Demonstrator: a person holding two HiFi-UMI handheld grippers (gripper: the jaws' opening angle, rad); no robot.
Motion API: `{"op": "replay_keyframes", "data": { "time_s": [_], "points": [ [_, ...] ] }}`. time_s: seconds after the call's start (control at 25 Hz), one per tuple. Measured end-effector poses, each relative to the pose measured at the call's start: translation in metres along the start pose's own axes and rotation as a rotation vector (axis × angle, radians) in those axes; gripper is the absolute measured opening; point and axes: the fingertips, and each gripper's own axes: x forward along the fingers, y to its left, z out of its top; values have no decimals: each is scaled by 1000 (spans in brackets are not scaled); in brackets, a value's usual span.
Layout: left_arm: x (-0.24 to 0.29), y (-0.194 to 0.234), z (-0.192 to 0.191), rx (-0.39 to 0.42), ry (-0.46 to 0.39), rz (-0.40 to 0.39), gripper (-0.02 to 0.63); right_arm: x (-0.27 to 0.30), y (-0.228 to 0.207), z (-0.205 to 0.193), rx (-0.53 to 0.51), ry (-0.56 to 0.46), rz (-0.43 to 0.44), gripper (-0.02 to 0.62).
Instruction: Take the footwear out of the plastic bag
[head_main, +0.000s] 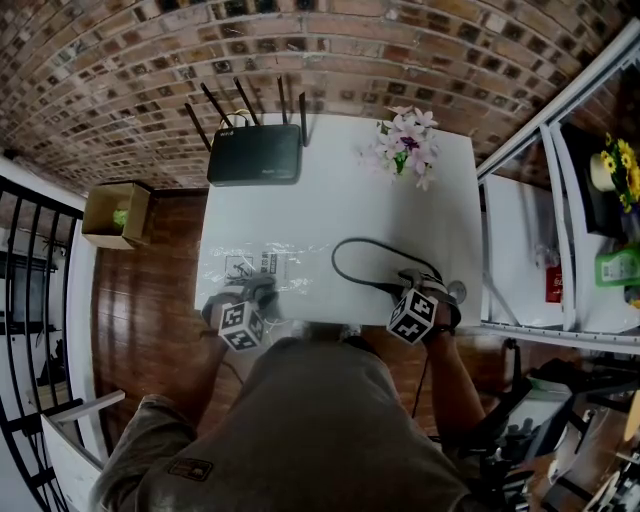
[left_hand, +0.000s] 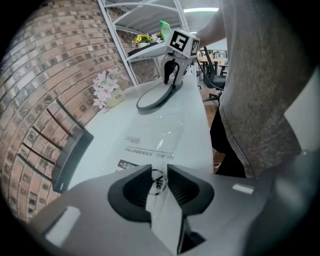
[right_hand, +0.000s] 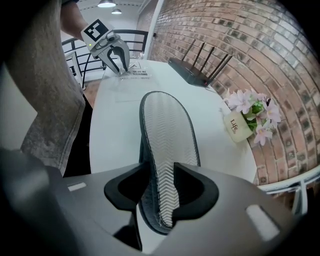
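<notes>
sandal (right_hand: 165, 140): near end pinched in right gripper (right_hand: 160, 176), clamped part hidden, far end on counter (left_hand: 115, 125) | plastic bag (left_hand: 156, 142): clear, edges hard to trace, corner between slightly spread left gripper (left_hand: 159, 176) jaws | both grippers pitched steeply down

Off-task items: white table (head_main: 330, 205), brick wall (head_main: 300, 50) behind.
Black router (head_main: 255, 155), antennas up, at far edge; pink flowers (head_main: 408, 145) in small pot at far right corner; cardboard box (head_main: 115, 214) on wood floor (head_main: 150, 300) left; white shelving (head_main: 560, 250) right.
</notes>
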Motion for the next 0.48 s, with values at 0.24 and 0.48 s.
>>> {"op": "replay_keyframes", "data": {
  "time_s": [0.24,0.48],
  "points": [
    [-13,5,10,-43,-107,-2,186,-3,-1,4,61,-25,16,199],
    [-25,4,17,-61,-188,-14,207,-17,-6,17,145,-101,-12,241]
  ]
}}
